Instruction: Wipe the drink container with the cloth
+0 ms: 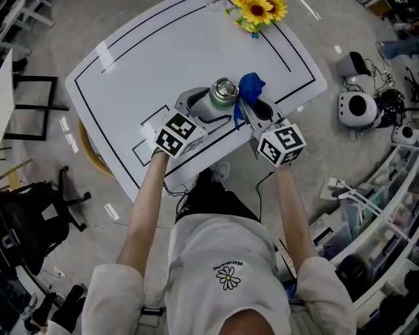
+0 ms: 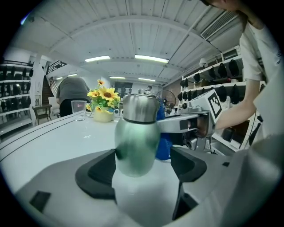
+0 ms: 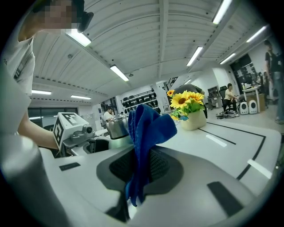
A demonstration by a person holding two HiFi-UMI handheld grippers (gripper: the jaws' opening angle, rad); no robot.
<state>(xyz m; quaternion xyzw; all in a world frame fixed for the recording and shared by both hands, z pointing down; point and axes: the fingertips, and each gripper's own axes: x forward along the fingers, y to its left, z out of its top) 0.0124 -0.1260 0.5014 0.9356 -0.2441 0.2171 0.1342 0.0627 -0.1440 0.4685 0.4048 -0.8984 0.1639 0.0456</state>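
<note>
The drink container is a pale green bottle (image 1: 216, 103) with a steel cap, held upright over the white table (image 1: 144, 72). My left gripper (image 1: 201, 105) is shut on it; in the left gripper view the bottle (image 2: 136, 144) fills the gap between the dark pads. A blue cloth (image 1: 249, 88) hangs bunched from my right gripper (image 1: 251, 106), which is shut on it just right of the bottle. In the right gripper view the cloth (image 3: 144, 137) stands up from the jaws, and the bottle's cap (image 3: 117, 127) shows behind it to the left.
A vase of sunflowers (image 1: 257, 13) stands at the table's far edge, with a clear glass (image 2: 79, 110) near it. Round white devices (image 1: 357, 108) and cables lie on the floor to the right, shelving (image 1: 380, 222) beyond. A black chair (image 1: 33, 222) stands at the left.
</note>
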